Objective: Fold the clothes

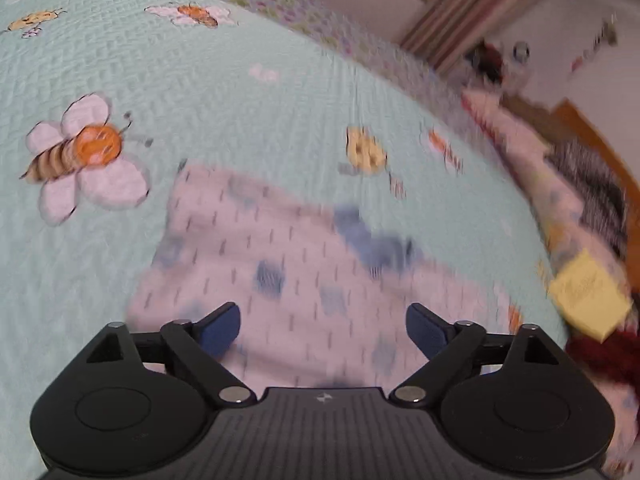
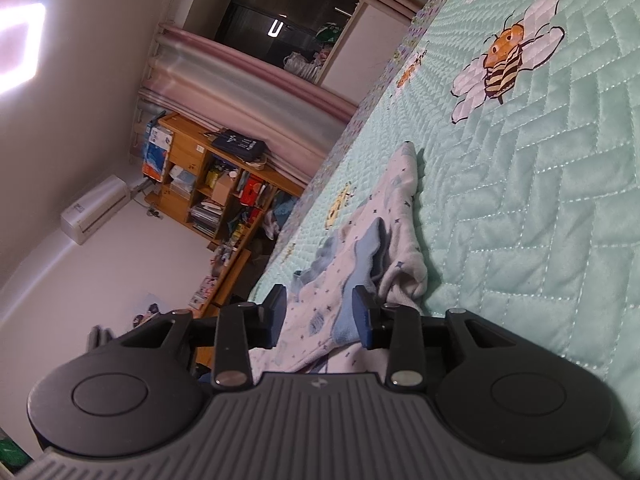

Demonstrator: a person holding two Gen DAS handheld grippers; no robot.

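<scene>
The bedspread (image 1: 224, 92) is pale mint green with quilted zigzag stitching and printed bees (image 1: 86, 156) in orange and brown stripes with white wings. The garment (image 1: 280, 280) is white to pale pink with small dark dashes, blue patches and a light blue trim (image 2: 366, 256). Each hand-held gripper, left (image 1: 323, 326) and right (image 2: 320, 318), is black with dark blue pads (image 1: 220, 328); the shelf unit (image 2: 216, 184) is orange-brown wood.

My left view is smeared by motion blur, strongest to the right of my left claw (image 1: 323, 330). My right view is sharp. A ceiling light (image 2: 18, 46) far up left of my right claw (image 2: 321, 316) glares white. Edges bend strongly.
</scene>
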